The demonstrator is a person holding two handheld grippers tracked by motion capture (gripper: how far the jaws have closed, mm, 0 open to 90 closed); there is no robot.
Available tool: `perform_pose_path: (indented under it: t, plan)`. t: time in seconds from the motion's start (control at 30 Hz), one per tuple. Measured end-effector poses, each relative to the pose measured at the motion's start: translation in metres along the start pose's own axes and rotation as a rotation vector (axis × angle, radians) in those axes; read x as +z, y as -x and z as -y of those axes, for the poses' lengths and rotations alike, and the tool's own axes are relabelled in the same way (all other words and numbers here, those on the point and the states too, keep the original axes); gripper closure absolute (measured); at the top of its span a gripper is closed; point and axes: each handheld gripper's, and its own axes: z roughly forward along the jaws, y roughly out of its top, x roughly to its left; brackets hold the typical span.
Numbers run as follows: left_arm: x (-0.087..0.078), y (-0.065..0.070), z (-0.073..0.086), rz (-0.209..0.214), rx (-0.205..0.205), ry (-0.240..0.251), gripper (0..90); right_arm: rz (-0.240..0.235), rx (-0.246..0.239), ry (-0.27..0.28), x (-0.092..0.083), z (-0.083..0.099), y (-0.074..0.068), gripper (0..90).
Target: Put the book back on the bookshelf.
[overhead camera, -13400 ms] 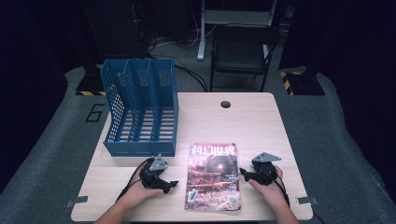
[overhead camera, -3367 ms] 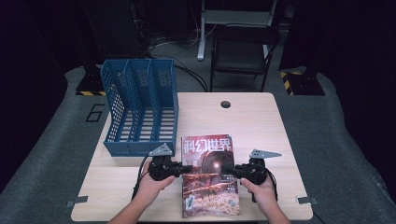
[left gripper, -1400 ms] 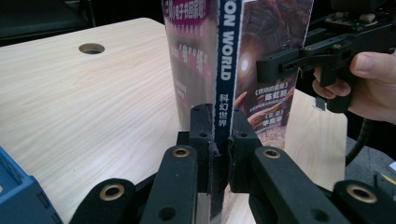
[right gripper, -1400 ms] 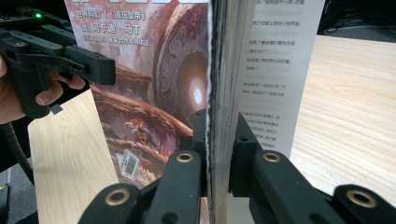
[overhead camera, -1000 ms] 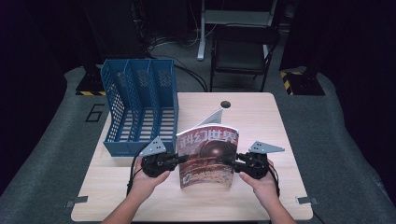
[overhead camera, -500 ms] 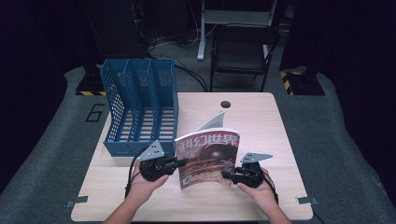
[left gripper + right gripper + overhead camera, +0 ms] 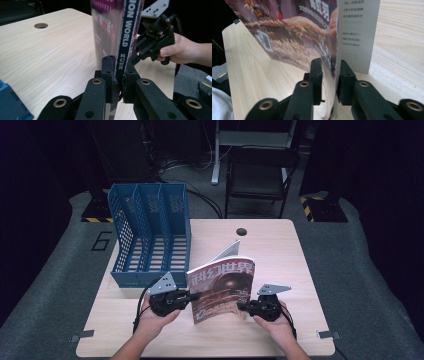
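Observation:
A magazine (image 7: pixel 222 287) with a dark reddish cover stands upright on its lower edge on the wooden table (image 7: pixel 285 255), its front cover facing the person. My left gripper (image 7: pixel 192 296) is shut on its spine (image 7: pixel 125 37) low down, at the magazine's left side. My right gripper (image 7: pixel 242 306) sits at the lower right edge; its jaws have just been closing, and the cover and pages (image 7: pixel 299 37) are pinched between them. A loose page fans out behind the top. In the left gripper view my right gripper (image 7: pixel 155 37) shows beyond the magazine.
A blue three-slot file rack (image 7: pixel 150 235) stands at the table's back left, close behind my left hand. A round cable hole (image 7: pixel 242 231) lies near the far edge. Bare tabletop stretches to the right and behind the magazine. A black chair (image 7: pixel 257 170) stands beyond the table.
My right gripper has sunk along the magazine's right edge to near the tabletop and its jaws have closed on it. The magazine stands a little steeper. The left hand stayed put.

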Motion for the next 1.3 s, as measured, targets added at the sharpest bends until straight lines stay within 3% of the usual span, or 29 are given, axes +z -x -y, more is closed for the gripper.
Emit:
perform_pose_path:
  t: [0.23,0.4,0.43,0.63,0.77,0.8,1.0,1.13,1.3]
  plan:
    - [-0.001,0.003,-0.002,0.001,0.022,-0.014,83.6,0.046,-0.049,0.01,0.003,-0.004,-0.006,85.4]
    - [-0.002,0.004,-0.003,0.0,0.018,-0.005,83.6,0.08,-0.055,0.036,0.008,-0.007,-0.01,85.8]
    - [-0.003,0.004,-0.004,0.004,0.039,-0.011,83.6,0.083,-0.052,0.044,0.01,-0.007,-0.011,85.7]
    - [-0.002,0.005,-0.003,-0.007,0.046,-0.012,83.6,0.119,-0.066,0.058,0.014,-0.008,-0.012,85.6]
    - [-0.002,0.003,-0.002,-0.012,0.058,-0.021,83.5,0.125,-0.07,0.059,0.015,-0.007,-0.012,84.9]
    - [-0.002,0.003,-0.002,-0.015,0.046,-0.016,83.5,0.126,-0.07,0.06,0.016,-0.007,-0.012,83.8]
    - [-0.004,0.0,-0.001,-0.011,0.042,-0.027,83.4,0.113,-0.028,0.062,0.013,-0.005,-0.007,76.0]
    - [-0.006,0.0,0.0,-0.013,0.074,-0.036,83.2,0.105,-0.023,0.064,0.012,-0.003,-0.006,69.6]
    - [-0.006,0.0,0.001,0.0,0.068,-0.04,82.7,0.085,-0.003,0.072,0.006,-0.002,-0.005,64.8]
